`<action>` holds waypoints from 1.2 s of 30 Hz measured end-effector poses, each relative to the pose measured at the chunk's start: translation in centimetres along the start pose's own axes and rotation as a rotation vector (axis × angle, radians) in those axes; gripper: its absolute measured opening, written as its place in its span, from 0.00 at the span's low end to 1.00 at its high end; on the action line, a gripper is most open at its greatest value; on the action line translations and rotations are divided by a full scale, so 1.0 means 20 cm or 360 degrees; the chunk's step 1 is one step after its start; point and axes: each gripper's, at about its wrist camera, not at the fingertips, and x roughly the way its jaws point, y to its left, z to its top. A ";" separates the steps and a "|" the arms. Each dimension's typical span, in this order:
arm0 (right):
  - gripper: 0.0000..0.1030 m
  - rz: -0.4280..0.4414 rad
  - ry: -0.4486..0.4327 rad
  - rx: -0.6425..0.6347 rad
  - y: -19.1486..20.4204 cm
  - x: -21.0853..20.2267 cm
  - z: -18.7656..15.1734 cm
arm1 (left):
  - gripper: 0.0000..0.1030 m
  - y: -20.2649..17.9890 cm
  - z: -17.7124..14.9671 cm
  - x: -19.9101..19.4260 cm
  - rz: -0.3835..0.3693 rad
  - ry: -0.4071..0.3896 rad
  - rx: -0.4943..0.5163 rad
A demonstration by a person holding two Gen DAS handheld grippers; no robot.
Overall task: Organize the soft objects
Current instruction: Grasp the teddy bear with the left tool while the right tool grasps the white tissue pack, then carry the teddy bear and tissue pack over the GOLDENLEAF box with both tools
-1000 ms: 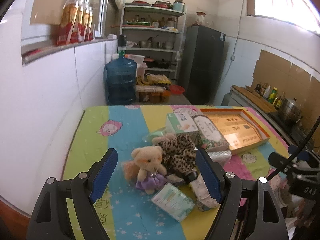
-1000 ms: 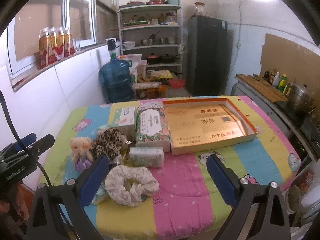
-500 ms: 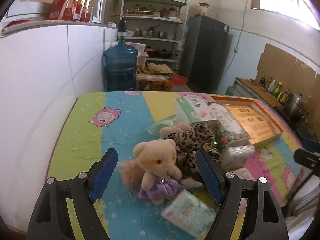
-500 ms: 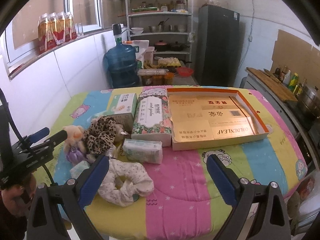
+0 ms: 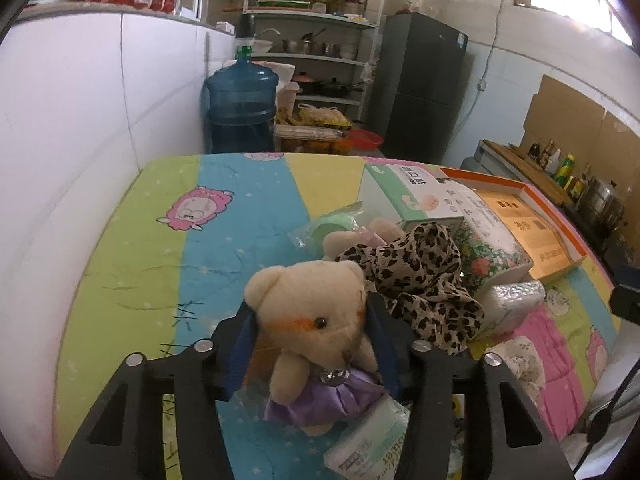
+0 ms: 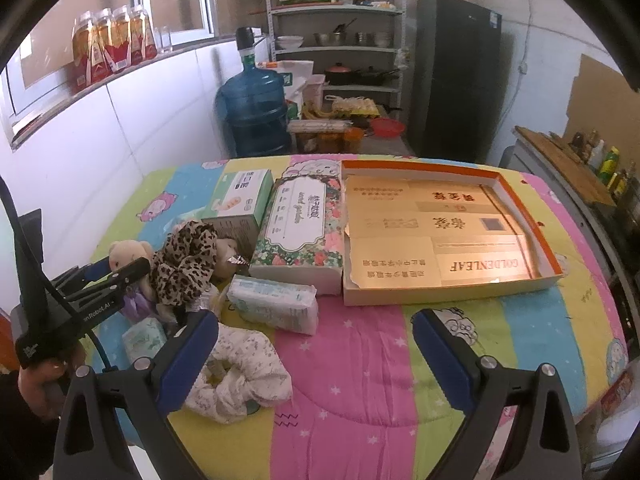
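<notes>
A cream teddy bear (image 5: 312, 312) in a purple dress sits between the blue pads of my left gripper (image 5: 310, 340), which is shut on it; it also shows in the right wrist view (image 6: 124, 252). A leopard-print scrunchie (image 5: 420, 280) lies just right of the bear. A white floral scrunchie (image 6: 236, 376) lies by the left finger of my right gripper (image 6: 316, 356), which is open and empty above the table's front. The shallow orange-rimmed box (image 6: 440, 236) lies open at the right.
A floral tissue pack (image 6: 300, 232), a green-white box (image 6: 240, 200) and small tissue packs (image 6: 276, 304) crowd the table's middle on the striped cloth (image 6: 360, 400). A water jug (image 6: 256, 112), shelves and a fridge stand behind. A white wall runs along the left.
My left gripper moved forward and down onto the bear and closed its pads on it. My right gripper drifted slightly closer to the table and stayed open.
</notes>
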 end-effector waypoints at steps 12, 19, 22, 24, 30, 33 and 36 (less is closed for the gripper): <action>0.96 0.0184 0.0108 0.0105 0.00 0.29 0.03 | 0.47 0.03 0.00 -0.10 0.0026 -0.0151 -0.0068; 0.96 0.0164 0.0212 0.0198 0.03 0.44 0.03 | 0.47 0.04 0.03 -0.19 0.0006 -0.0194 -0.0094; 0.96 0.0145 0.0222 0.0167 0.06 0.47 0.03 | 0.47 0.07 0.03 -0.21 -0.0004 -0.0187 -0.0114; 0.96 0.0114 0.0237 0.0146 0.09 0.50 0.03 | 0.47 0.08 0.03 -0.21 -0.0005 -0.0179 -0.0124; 0.96 -0.0007 0.0277 0.0123 0.13 0.58 0.03 | 0.47 0.12 0.03 -0.22 -0.0015 -0.0174 -0.0129; 0.83 -0.0031 0.0288 0.0102 0.14 0.60 0.02 | 0.47 0.14 0.05 -0.22 -0.0026 -0.0179 -0.0123; 0.71 -0.0018 0.0311 0.0153 0.14 0.59 0.04 | 0.47 0.14 0.05 -0.24 -0.0041 -0.0183 -0.0116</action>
